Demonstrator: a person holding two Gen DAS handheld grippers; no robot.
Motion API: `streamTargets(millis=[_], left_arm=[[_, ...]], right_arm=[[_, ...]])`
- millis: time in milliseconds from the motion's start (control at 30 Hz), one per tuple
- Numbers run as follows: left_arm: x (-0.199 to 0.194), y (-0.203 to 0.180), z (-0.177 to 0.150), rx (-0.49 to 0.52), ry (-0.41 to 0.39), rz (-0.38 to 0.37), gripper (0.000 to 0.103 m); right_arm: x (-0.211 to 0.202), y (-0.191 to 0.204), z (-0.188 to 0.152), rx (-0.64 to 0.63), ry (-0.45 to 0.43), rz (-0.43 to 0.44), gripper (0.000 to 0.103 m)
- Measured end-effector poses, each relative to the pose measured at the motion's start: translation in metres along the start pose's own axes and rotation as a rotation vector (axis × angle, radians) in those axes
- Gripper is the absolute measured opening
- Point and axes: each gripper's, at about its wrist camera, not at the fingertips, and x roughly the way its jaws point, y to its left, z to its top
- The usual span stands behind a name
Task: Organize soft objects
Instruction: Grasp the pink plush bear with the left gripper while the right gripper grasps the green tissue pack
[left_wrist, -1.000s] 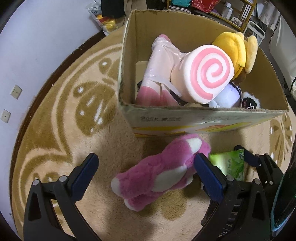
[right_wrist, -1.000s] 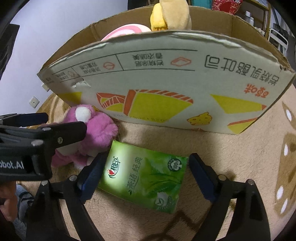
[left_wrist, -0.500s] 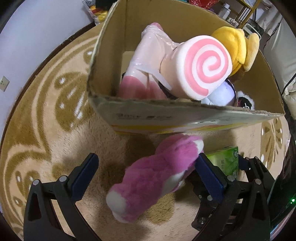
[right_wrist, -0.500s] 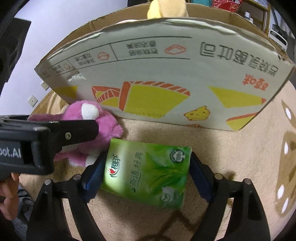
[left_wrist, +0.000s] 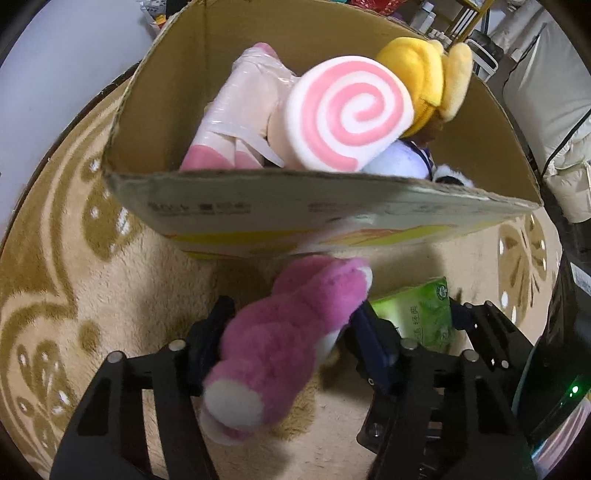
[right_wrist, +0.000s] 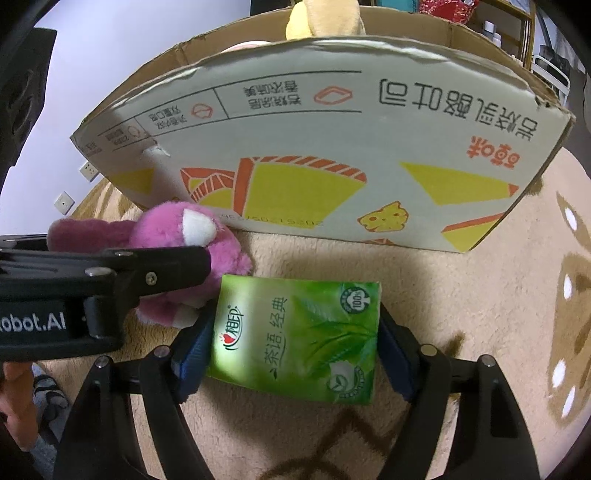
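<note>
My left gripper (left_wrist: 291, 332) is shut on a pink plush toy (left_wrist: 284, 343) with white paws, just in front of the cardboard box (left_wrist: 258, 206). The plush also shows in the right wrist view (right_wrist: 177, 236), with the left gripper's finger across it. My right gripper (right_wrist: 291, 336) is shut on a green tissue pack (right_wrist: 295, 336), which rests on the beige rug beside the plush. The pack also shows in the left wrist view (left_wrist: 417, 314). The box (right_wrist: 332, 147) holds several soft toys, among them a pink swirl cushion (left_wrist: 347, 114) and a yellow plush (left_wrist: 424, 77).
A beige rug (left_wrist: 74, 258) with a brown pattern covers the floor. A white wall (right_wrist: 92, 74) with sockets stands to the left. Shelves and furniture (left_wrist: 546, 92) stand behind the box at the right.
My left gripper has closed on the pink plush and lifted it toward the box. My right gripper has closed in on the green tissue pack.
</note>
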Motion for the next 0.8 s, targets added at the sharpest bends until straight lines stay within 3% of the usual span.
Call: streamTargets(millis=[167, 367, 433, 800], left_arm=[[-0.003, 0.002, -0.006, 0.015, -0.004, 0.006, 0.050], [-0.014, -0.007, -0.009, 0.041, -0.030, 0.071, 0.044], [-0.022, -0.008, -0.010, 0.050, -0.052, 0.107, 0.044], [-0.032, -0.007, -0.017, 0.027, -0.092, 0.153, 0.044]], right_arm=[[-0.005, -0.010, 0.000, 0.007, -0.002, 0.006, 0.083], [-0.017, -0.029, -0.004, 0.022, -0.011, 0.012, 0.081], [-0.020, -0.032, -0.004, 0.030, -0.015, 0.014, 0.081], [-0.051, -0.050, -0.009, 0.046, -0.055, 0.000, 0.081]])
